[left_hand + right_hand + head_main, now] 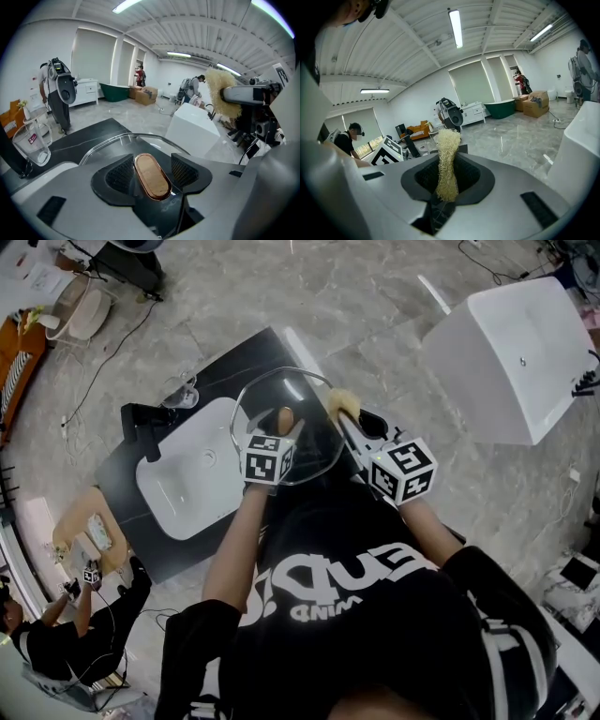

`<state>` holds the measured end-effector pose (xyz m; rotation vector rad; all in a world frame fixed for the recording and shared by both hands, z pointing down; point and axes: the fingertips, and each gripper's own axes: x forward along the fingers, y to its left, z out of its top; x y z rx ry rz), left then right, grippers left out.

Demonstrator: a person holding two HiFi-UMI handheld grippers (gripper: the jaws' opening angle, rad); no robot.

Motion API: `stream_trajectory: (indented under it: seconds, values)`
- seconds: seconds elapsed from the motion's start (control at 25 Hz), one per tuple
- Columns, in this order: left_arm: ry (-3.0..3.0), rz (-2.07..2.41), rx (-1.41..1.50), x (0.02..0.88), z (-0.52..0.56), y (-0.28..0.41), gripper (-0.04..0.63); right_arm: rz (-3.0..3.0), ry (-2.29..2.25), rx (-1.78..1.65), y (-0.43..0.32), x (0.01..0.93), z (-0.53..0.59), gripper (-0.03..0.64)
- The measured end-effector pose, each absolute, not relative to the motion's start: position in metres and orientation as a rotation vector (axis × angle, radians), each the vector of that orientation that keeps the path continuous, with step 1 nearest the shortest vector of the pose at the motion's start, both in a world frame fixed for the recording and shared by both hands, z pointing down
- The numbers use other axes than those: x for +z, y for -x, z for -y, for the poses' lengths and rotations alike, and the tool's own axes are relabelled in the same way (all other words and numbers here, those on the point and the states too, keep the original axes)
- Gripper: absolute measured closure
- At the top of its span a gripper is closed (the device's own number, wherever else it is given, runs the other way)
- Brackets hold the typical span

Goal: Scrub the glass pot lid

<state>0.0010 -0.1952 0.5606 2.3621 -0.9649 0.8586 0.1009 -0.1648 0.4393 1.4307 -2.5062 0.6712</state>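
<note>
**Lid and scrubber beside the sink**

The glass pot lid [314,437], clear with a metal rim and an oval wooden knob [152,176], is held tilted just right of the white sink [187,479]. The pale fibrous scrubber [342,401] sits at the lid's right edge, farther from the sink.

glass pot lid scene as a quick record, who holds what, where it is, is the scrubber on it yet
left gripper: shut on lid handle
glass pot lid: held over black counter, beside white sink
right gripper: shut on loofah scrubber
scrubber on lid: near the lid's rim, contact unclear
</note>
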Motion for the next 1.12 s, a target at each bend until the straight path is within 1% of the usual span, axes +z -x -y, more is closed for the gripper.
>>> stream_trajectory:
  seconds: [0.24,0.6,0.8,1.12]
  values:
    - [-2.341,0.957,0.915,0.573,0.197,-0.002,0.347,2.497,-1.419,0.688,-0.106,0.443,0.162,0.569]
    - [-2.326,0.930,0.910,0.576,0.197,-0.002,0.360,2.484,-1.351,0.706,-0.105,0.456,0.161,0.569]
    - [-2.324,0.913,0.923,0.577,0.196,-0.001,0.362,2.450,-1.167,0.754,-0.082,0.483,0.149,0.569]
    - [-2.324,0.896,0.943,0.578,0.196,-0.001,0.365,2.306,-0.789,0.800,-0.028,0.551,0.107,0.569]
